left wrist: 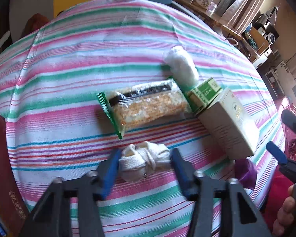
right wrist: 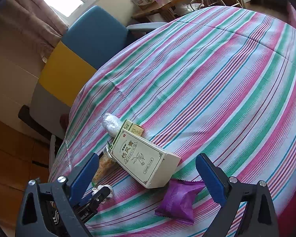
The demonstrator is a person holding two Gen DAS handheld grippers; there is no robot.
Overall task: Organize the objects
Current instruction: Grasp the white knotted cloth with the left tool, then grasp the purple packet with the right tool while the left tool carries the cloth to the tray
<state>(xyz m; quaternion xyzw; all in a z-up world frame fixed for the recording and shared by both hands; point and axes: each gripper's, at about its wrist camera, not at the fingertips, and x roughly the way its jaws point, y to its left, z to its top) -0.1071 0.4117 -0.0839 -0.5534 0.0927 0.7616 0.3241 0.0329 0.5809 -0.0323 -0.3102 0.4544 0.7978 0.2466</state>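
A knotted white bandage bundle [left wrist: 144, 162] lies on the striped tablecloth [left wrist: 69, 83], and my left gripper [left wrist: 145, 158] is shut on it, one blue pad pressing each side. Behind it sit a clear snack packet with green ends [left wrist: 146, 106], a white cotton roll [left wrist: 181, 65], a small green box [left wrist: 205, 92] and a cream box [left wrist: 229, 122]. My right gripper [right wrist: 147, 158] hangs open above a purple sachet [right wrist: 177, 201], just in front of the cream box [right wrist: 144, 158]. Its fingers hold nothing. The bundle [right wrist: 103, 188] shows in the right wrist view beside the left gripper's tip.
A blue chair [right wrist: 96, 35] and a yellow panel [right wrist: 65, 75] stand past the table's far edge. Cluttered wooden shelves [left wrist: 217, 6] run along the wall. A dark red box [left wrist: 2, 158] sits at the left table edge. A hand [left wrist: 288, 213] shows at lower right.
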